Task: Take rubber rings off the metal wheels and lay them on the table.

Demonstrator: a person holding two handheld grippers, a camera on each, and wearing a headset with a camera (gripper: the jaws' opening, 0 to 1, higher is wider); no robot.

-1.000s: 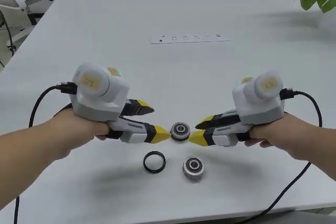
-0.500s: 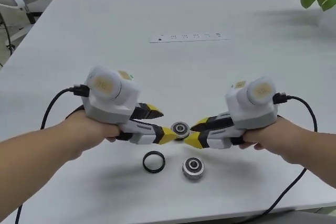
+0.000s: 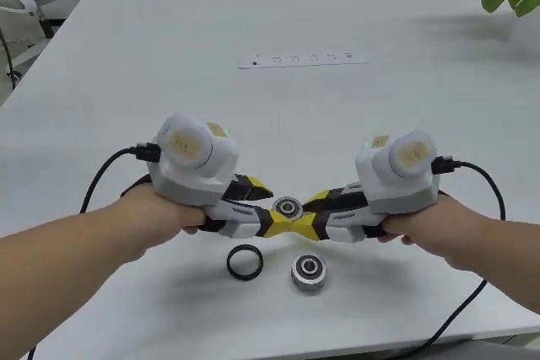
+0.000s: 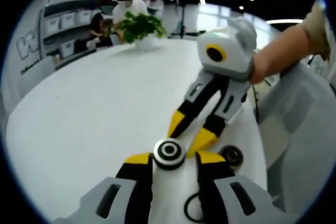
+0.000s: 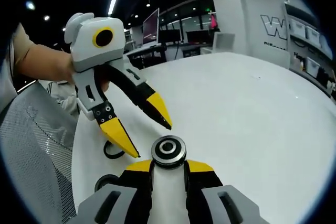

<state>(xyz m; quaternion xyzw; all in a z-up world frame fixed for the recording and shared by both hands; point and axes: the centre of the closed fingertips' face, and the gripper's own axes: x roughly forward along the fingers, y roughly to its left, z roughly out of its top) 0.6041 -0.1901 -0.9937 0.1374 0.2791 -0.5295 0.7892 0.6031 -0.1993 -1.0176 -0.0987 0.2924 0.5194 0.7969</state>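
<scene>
Table [image 3: 405,99]: ring [image 3: 245,262], wheel [image 3: 309,270] (socket strip [image 3: 302,60] beyond)

Left gripper [image 3: 275,207] held in left hand [image 3: 156,212], jaws parted, right gripper [image 3: 304,212] held in right hand [image 3: 422,223], jaws parted, tips pointing at each other, lower tips nearly touching.

Wheel [image 4: 168,152] between hand-held gripper [image 4: 175,159] jaws

White table [image 3: 380,6], black rubber ring [image 3: 245,262], silver-and-black metal wheel [image 3: 309,269]; left gripper [image 3: 270,206] and right gripper [image 3: 305,213] are white-grey with black, yellow-tipped jaws.
</scene>
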